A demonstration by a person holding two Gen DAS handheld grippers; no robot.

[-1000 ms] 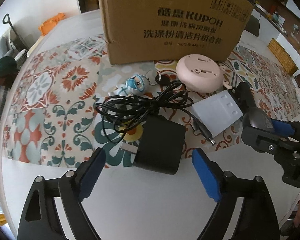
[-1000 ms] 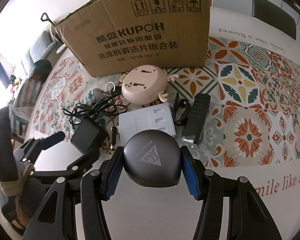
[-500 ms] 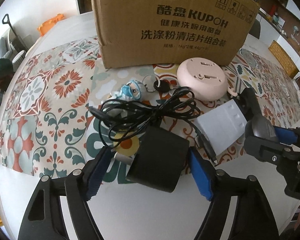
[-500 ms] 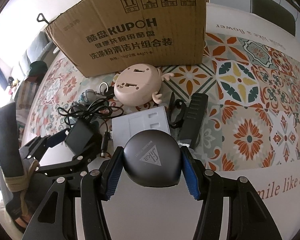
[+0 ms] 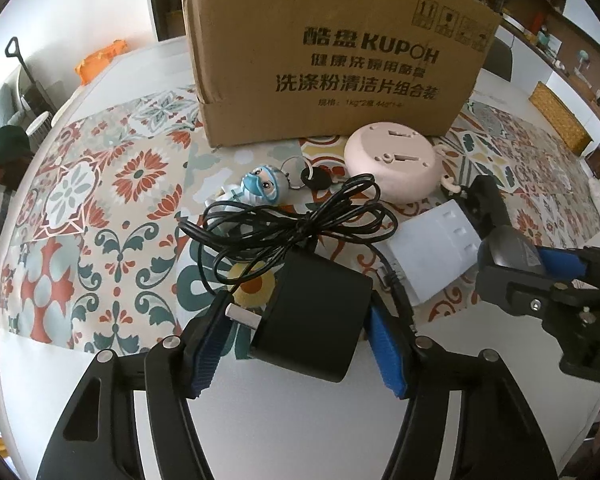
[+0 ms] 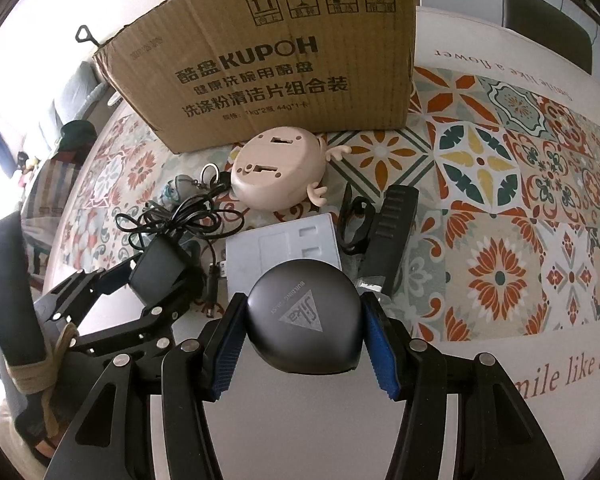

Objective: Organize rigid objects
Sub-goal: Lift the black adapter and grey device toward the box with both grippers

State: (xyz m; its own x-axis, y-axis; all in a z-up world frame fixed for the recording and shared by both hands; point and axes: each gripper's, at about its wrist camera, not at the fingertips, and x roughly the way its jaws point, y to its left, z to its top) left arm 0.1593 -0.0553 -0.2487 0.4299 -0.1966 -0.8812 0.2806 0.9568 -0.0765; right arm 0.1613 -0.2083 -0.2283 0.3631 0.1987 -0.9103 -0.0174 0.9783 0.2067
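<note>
A black power adapter lies at the edge of the patterned cloth, its tangled black cable trailing behind it. My left gripper straddles the adapter and its jaws are closing; the right pad sits at the adapter's side, while the left pad is near the metal prongs, with a slim gap to the body. My right gripper is shut on a dark grey rounded case with a triangular logo. In the right wrist view the left gripper and adapter show at the left.
A big cardboard box stands behind the items. In front of it lie a pink round device, a small masked figurine keychain, a white plastic tray and a long black device. White table lies in front.
My left gripper has moved forward over the adapter and its jaws have narrowed around it. The right gripper keeps still with the grey case in it.
</note>
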